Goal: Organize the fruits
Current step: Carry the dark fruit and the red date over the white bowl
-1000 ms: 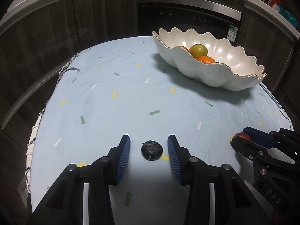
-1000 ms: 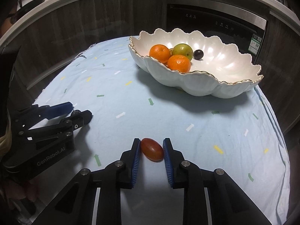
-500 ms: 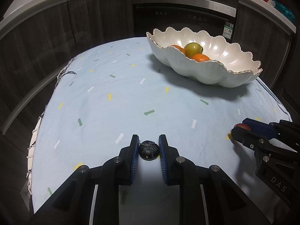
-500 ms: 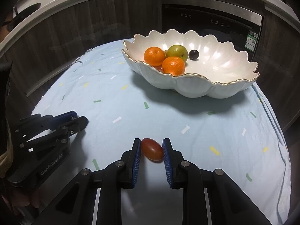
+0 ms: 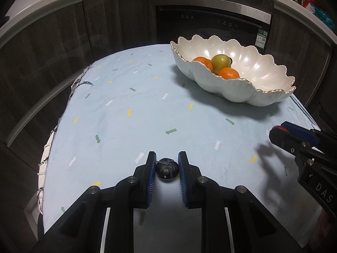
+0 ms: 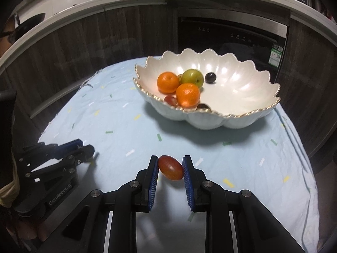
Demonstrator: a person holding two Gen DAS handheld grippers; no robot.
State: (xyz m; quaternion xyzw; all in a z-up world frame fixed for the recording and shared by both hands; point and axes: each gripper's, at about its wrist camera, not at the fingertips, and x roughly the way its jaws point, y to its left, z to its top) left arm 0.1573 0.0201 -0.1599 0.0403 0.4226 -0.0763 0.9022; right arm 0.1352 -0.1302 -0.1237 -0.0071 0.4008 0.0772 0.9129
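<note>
My left gripper (image 5: pixel 167 164) is shut on a small dark wrinkled fruit (image 5: pixel 167 170) just above the pale blue cloth (image 5: pixel 130 126). My right gripper (image 6: pixel 170 164) is shut on a red oval fruit (image 6: pixel 170 167), held off the cloth. A white scalloped bowl (image 6: pixel 242 113) with a gold rim stands at the far right of the table; it holds two oranges (image 6: pixel 187 94), a green apple (image 6: pixel 192 77), a dark plum (image 6: pixel 210 77) and smaller red and dark fruits near its front wall. In the left wrist view the bowl (image 5: pixel 238 92) shows the oranges and apple.
The table's cloth edge with loose threads (image 5: pixel 82 82) curves round at the left. Dark cabinets and an oven (image 6: pixel 231 35) stand behind the table. Each gripper appears at the side of the other's view: right gripper (image 5: pixel 280 132), left gripper (image 6: pixel 84 149).
My left gripper's jaws came together on the dark fruit, which now sits between the pads. Both grippers have lifted a little; the bowl looks lower and more of its inside shows.
</note>
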